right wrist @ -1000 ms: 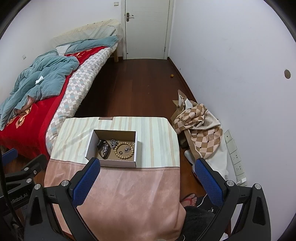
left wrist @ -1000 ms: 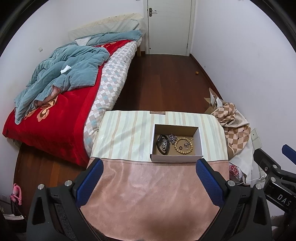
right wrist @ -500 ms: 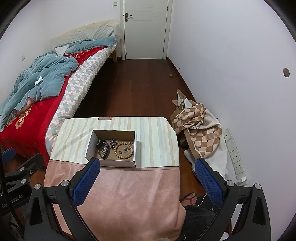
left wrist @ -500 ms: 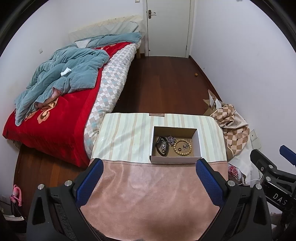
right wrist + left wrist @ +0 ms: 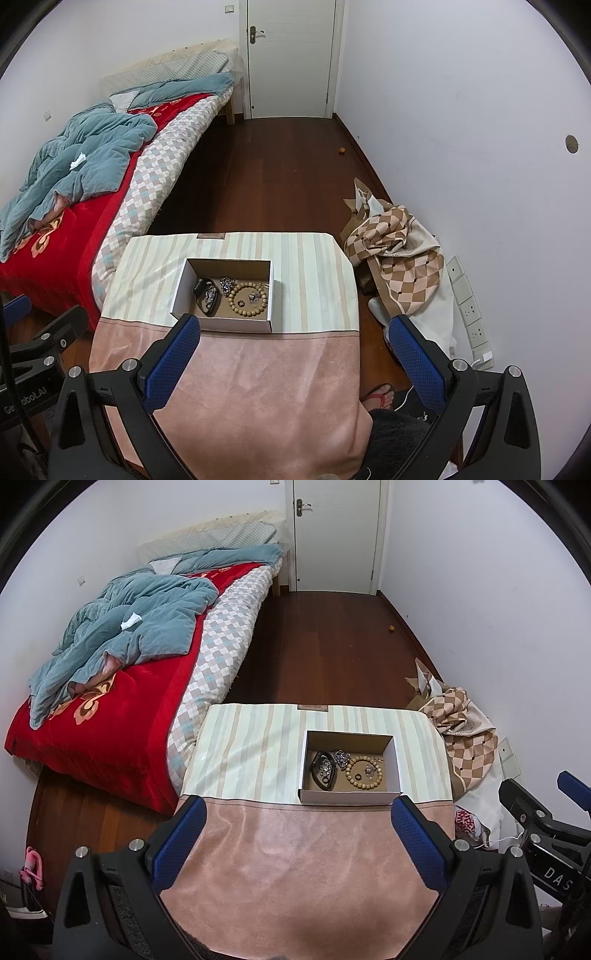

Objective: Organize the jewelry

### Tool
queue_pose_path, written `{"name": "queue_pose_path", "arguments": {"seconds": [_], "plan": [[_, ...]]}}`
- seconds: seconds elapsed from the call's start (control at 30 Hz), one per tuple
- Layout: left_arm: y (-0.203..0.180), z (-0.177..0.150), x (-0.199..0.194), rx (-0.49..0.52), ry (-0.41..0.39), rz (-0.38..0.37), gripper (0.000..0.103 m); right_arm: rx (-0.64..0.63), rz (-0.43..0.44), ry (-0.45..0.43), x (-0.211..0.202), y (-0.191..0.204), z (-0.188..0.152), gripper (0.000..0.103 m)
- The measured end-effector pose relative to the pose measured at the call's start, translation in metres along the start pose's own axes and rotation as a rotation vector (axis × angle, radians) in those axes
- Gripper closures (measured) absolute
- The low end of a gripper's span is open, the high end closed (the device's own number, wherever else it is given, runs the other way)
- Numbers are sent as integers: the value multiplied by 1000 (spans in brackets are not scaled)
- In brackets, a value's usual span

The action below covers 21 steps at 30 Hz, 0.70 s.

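Well, both tongs gape above the box [image 5: 349, 796], near table's [image 5: 258, 753] middle.

Pink cloth [image 5: 295, 856] in front of the box [image 5: 349, 796] lay bare, a clear run in. The box's walls fenced the jewelry; only its open top gave access. Striped cloth [image 5: 251, 753] to its left lay open too.

Too small to identify: tangled silvery metal pieces [image 5: 341, 757] and small dark ring [image 5: 241, 303] inside open white cardboard box [image 5: 222, 323]. Right blue-padded black gripper [image 5: 570, 794] cropped by frame edge.
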<state>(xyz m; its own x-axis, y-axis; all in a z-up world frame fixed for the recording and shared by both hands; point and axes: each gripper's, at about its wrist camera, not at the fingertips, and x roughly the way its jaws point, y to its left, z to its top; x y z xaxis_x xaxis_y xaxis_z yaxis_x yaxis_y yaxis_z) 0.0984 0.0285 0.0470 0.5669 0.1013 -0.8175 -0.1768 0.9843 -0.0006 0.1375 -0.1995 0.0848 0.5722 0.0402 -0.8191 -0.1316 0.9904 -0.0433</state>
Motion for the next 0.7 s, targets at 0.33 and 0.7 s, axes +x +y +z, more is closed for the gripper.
{"name": "queue_pose_path", "arguments": {"seconds": [0.33, 0.7], "plan": [[0, -2, 1, 0, 3, -4, 1, 0, -1, 3, 0, 0, -1, 0], [2, 0, 2, -3, 7, -4, 1, 2, -4, 8, 2, 0, -2, 0]]}}
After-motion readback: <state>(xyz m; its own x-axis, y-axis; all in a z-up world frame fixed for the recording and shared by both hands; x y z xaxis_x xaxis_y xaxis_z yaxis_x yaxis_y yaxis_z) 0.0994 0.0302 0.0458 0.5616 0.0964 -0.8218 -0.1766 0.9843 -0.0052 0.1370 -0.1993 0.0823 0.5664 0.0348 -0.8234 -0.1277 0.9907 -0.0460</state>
